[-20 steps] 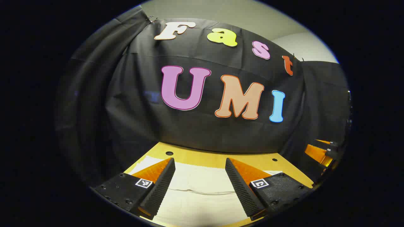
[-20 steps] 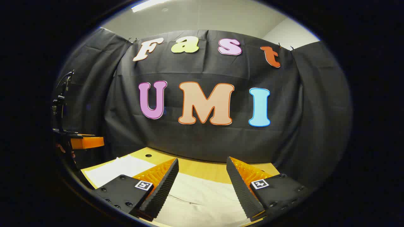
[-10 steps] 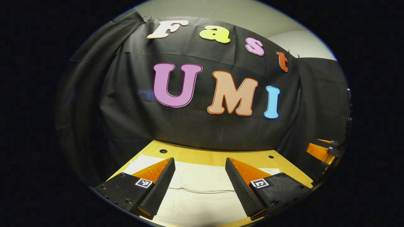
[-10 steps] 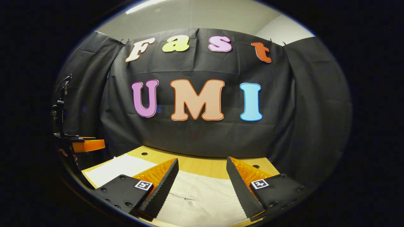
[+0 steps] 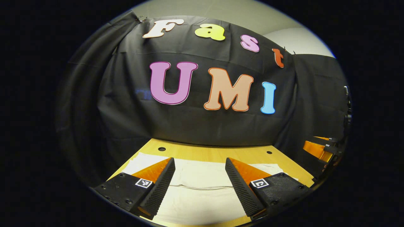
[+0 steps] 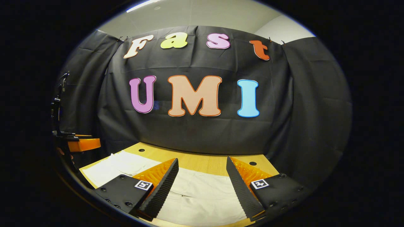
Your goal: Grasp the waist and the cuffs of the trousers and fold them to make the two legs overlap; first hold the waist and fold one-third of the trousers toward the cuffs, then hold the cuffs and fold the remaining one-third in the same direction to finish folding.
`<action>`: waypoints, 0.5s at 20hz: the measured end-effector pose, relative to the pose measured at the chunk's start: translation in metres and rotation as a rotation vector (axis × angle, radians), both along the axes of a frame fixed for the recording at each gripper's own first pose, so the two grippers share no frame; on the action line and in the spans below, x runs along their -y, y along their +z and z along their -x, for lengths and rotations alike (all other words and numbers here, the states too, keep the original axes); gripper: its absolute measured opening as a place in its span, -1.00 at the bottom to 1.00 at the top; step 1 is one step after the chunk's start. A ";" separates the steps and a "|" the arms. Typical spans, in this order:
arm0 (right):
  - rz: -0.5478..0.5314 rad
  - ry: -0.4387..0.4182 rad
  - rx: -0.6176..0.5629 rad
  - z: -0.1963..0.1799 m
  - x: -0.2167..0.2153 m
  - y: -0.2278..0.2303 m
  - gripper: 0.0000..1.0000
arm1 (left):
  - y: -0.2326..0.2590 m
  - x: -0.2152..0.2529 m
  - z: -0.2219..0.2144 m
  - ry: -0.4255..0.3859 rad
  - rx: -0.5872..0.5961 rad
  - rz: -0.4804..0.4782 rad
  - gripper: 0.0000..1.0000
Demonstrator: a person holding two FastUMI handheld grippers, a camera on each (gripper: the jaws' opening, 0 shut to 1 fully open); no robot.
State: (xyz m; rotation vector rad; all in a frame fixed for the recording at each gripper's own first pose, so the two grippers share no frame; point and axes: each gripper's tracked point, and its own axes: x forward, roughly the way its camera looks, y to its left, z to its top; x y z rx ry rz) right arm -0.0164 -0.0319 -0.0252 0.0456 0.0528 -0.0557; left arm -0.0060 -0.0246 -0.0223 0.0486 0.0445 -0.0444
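I see the trousers (image 5: 195, 189) as a pale cream cloth lying flat on the wooden surface (image 5: 217, 155), with only a few soft wrinkles and one thin fold line or seam that crosses it. In the left gripper view they lie under and in front of my left claw (image 5: 199, 165), and the cloth spreads out past both of its fingers to each side. So the long axis seems to run across the claw, not along it. Which end is the waist and which the cuffs I cannot tell. My left claw is wide apart and holds nothing.

In the right gripper view the trousers (image 6: 202, 195) lie below my right claw (image 6: 202, 165) and reach far to its left side. This claw is also spread apart, with no cloth between the fingers. Farther to its left, near the edge, I see the other claw (image 6: 82, 144), above the cloth.
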 end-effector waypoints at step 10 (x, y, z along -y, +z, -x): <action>-0.002 -0.019 -0.045 -0.006 -0.011 -0.014 0.94 | -0.055 -0.035 0.009 -0.079 -0.180 -0.099 0.94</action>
